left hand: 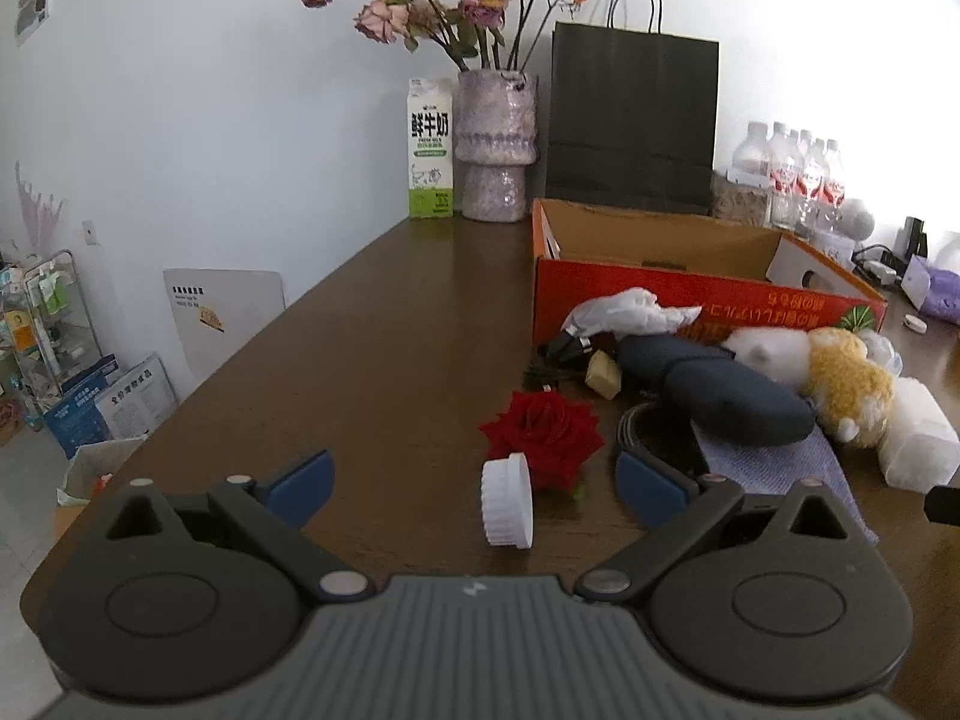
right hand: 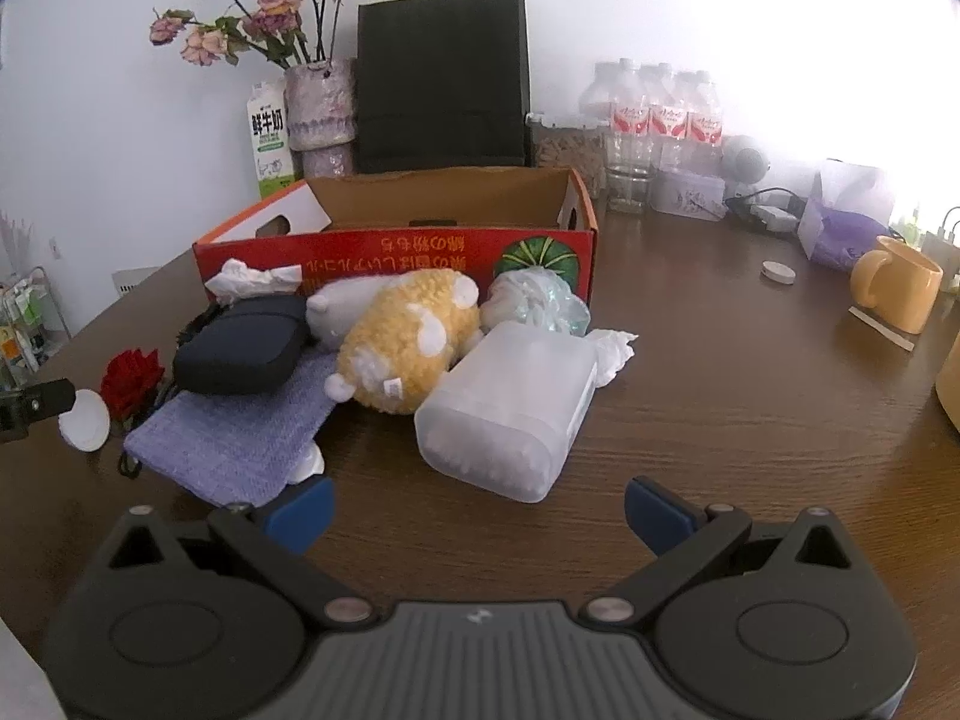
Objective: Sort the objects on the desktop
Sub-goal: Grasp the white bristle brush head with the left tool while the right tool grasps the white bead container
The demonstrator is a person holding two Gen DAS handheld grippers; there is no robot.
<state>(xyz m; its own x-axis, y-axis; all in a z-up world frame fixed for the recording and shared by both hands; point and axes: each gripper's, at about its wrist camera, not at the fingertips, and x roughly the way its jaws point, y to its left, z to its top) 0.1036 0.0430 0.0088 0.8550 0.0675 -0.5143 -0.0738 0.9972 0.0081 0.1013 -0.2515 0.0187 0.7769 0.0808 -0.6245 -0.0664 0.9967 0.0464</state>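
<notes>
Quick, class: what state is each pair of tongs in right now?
Left tongs: open, holding nothing; a white cap lies between them.
Right tongs: open, holding nothing.

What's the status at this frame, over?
Both jaws open, empty. White cap lined up before left gripper. Clutter still outside red box. Nothing blocking.

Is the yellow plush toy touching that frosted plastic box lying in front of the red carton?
Touching. In the right wrist view, the yellow plush toy presses against the upper left edge of the frosted plastic box, with no table showing between them.
</notes>
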